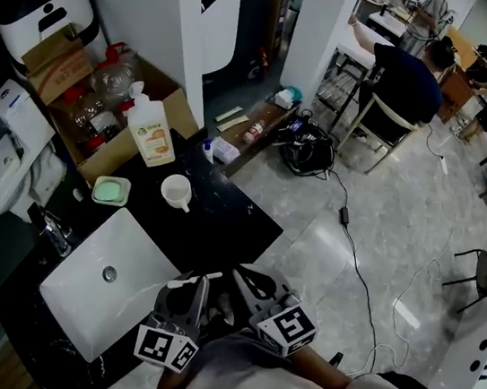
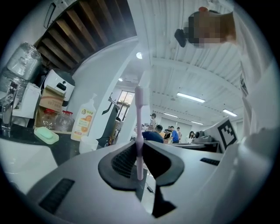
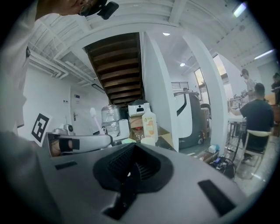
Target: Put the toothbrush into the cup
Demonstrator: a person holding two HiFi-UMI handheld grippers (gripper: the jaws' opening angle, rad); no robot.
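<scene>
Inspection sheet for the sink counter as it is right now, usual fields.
Surface: black counter with white sink.
Job's things: toothbrush clamped in left gripper; cup upright beyond the sink.
Clutter: soap bottle, green soap dish, cardboard box of jars.
Grippers: left gripper shut on toothbrush; right gripper shut, empty.
Cables: black cable across the floor.
Surroundings: people at desks.

Steep overhead head view (countertop (image 1: 230, 227) shared)
</scene>
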